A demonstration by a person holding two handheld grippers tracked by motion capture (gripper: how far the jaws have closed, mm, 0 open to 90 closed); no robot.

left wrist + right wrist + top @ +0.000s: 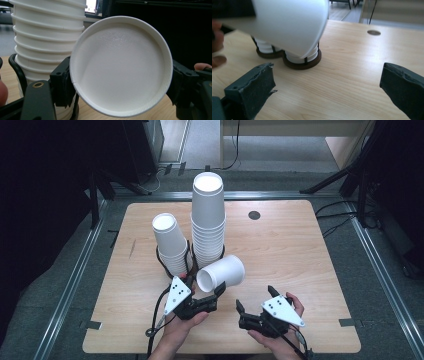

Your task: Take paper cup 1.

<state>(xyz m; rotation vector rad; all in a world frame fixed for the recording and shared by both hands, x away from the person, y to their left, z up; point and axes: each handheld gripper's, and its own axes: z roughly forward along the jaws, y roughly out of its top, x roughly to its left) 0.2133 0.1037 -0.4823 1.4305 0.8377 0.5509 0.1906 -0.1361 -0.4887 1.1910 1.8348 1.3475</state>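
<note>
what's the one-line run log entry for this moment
left gripper: shut on single paper cup, held sideways | right gripper: open, empty | cup stacks: two, in holders

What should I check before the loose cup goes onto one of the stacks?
1. Left gripper shut on the single cup: ok, jaws clamp its rim on both sides in the left gripper view.
2. Right gripper clear of the cup: ok, jaws wide open with nothing between them.
3. Cup's pose: not ok, it lies on its side, while the stacked cups stand mouth down.
4. Tall stack upright in its holder: ok.
5. Short stack upright: not ok, it leans slightly.
6. Room above the stacks: ok.
</note>
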